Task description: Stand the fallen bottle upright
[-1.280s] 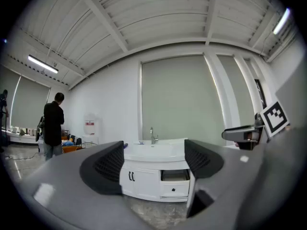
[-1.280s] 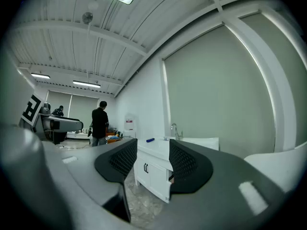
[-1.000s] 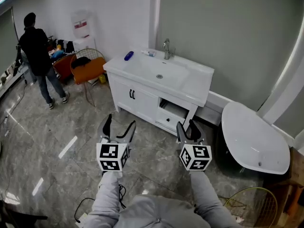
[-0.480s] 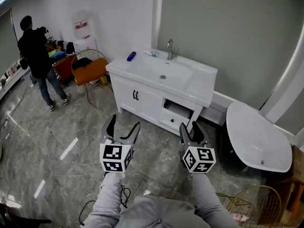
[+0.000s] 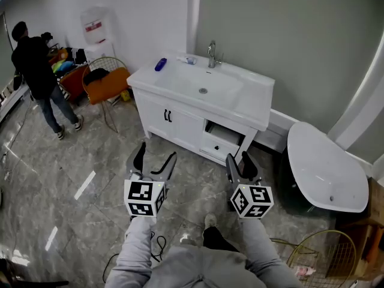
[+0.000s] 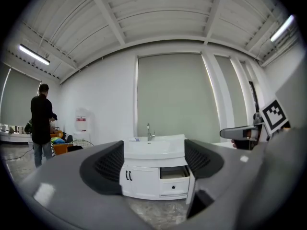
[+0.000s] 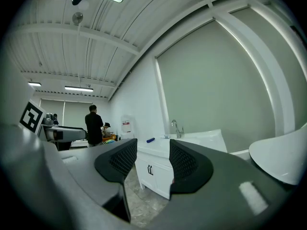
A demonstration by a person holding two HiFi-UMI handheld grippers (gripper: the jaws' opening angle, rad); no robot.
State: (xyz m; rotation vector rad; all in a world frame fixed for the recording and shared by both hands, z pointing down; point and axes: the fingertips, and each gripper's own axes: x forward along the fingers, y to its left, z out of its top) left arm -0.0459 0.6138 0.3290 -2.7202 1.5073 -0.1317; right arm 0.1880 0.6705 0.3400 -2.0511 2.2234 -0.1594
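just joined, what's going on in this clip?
A person holds a left claw and a right claw out in front, both open and empty, pointed at a white vanity that is still some way off. The blue bottle lies on its side at the countertop's back left corner, left of the faucet, untouched. One drawer stands open. Another person stands near an orange chair.

- Bottle [image 5: 161,64]: small, dark blue, lying on its side.
- It rests on the white worktop [image 5: 252,104], at its back left corner, well left of the tap [image 5: 211,54].
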